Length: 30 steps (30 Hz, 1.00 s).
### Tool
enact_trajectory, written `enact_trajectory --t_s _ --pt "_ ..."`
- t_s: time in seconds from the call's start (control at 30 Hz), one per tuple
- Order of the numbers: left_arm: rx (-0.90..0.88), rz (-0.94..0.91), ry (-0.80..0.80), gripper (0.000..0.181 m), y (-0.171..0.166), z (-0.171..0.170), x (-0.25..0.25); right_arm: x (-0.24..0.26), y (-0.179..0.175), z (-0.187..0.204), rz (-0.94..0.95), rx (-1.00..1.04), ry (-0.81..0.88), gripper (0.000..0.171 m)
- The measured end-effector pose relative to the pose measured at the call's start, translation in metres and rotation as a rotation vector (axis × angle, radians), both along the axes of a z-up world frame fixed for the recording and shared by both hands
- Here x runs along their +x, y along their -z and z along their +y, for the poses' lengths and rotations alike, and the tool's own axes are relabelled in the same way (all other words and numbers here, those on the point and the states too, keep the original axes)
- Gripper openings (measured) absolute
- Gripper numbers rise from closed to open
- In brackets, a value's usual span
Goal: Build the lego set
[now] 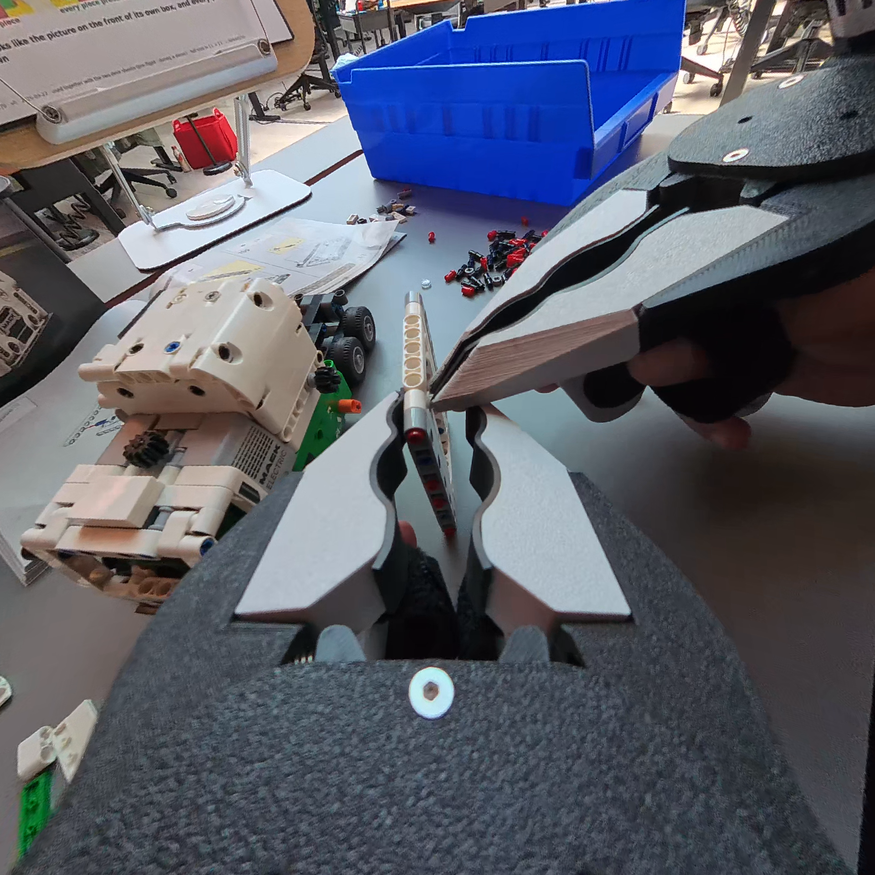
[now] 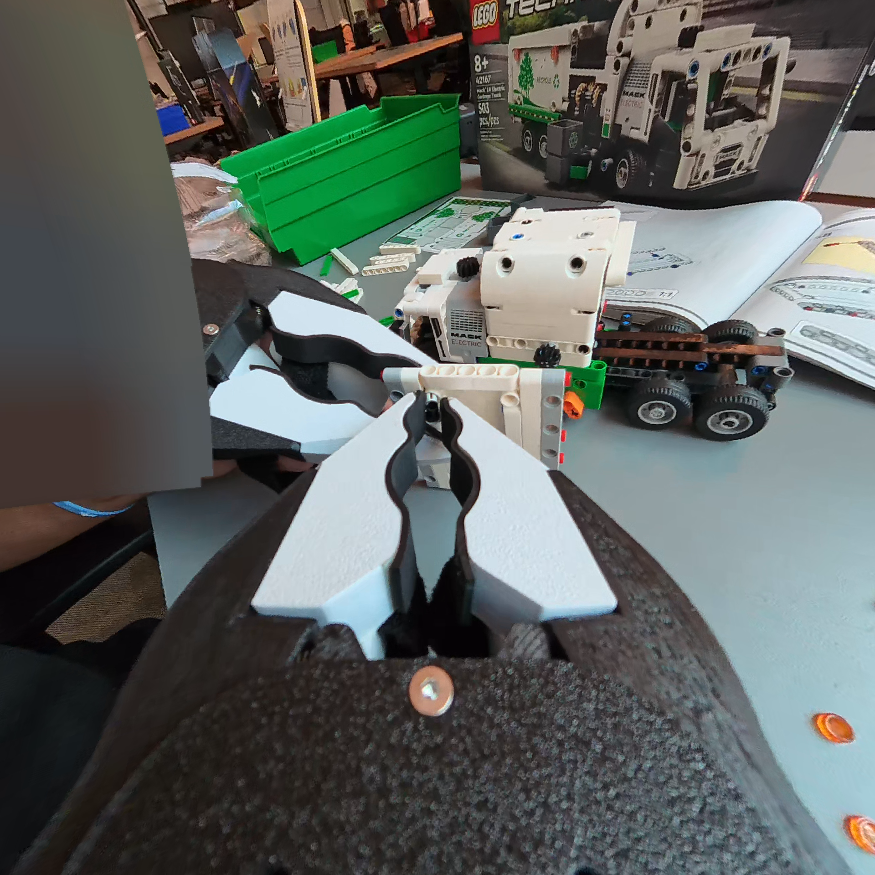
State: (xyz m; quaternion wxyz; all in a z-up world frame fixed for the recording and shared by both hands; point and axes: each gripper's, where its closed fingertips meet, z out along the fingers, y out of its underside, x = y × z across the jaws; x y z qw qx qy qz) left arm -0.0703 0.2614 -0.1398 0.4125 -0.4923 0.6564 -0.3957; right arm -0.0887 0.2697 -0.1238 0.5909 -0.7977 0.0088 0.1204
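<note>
The frame (image 1: pixel 428 445) is a flat panel of white and grey beams, seen edge-on in the left wrist view, with a row of red and blue pins down its grey edge and open round holes along its white top beam. In the right wrist view the frame (image 2: pixel 492 402) shows its broad face: a white holed beam across the top, a grey upright with red pin ends on the right, and a white panel lower down.

The left gripper (image 1: pixel 435 416) has its jaws set fairly wide on either side of the frame; the frame leans on the left pad, with a gap at the right one, so whether it is truly gripped I cannot tell. The right gripper (image 2: pixel 430 402) has its jaws narrowed onto a small black pin (image 2: pixel 432 411) at the frame's top left corner. In the left wrist view the right gripper (image 1: pixel 438 395) comes in from the right, its tip touching the frame's edge.

The truck (image 2: pixel 544 308), a white cab on a green base with a black chassis and grey-hubbed wheels, stands on the grey worktop (image 2: pixel 710 544) just behind the frame. Beyond the frame in the left wrist view lie a heap of red and black pins (image 1: pixel 497 258) and a blue bin (image 1: pixel 502 118).
</note>
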Motion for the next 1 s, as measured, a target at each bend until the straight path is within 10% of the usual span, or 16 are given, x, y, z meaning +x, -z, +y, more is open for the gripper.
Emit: enact_trajectory --t_s 0.8,1.0 --pt "0.265 0.023 -0.071 0.020 0.0041 0.0012 0.0017 0.0048 0.0063 -0.0049 -0.326 -0.171 0.084 0.003" --pt "0.100 0.010 -0.051 0.020 0.0015 -0.0006 0.0033 0.0050 0.0022 -0.0040 -0.205 -0.148 0.059 0.004"
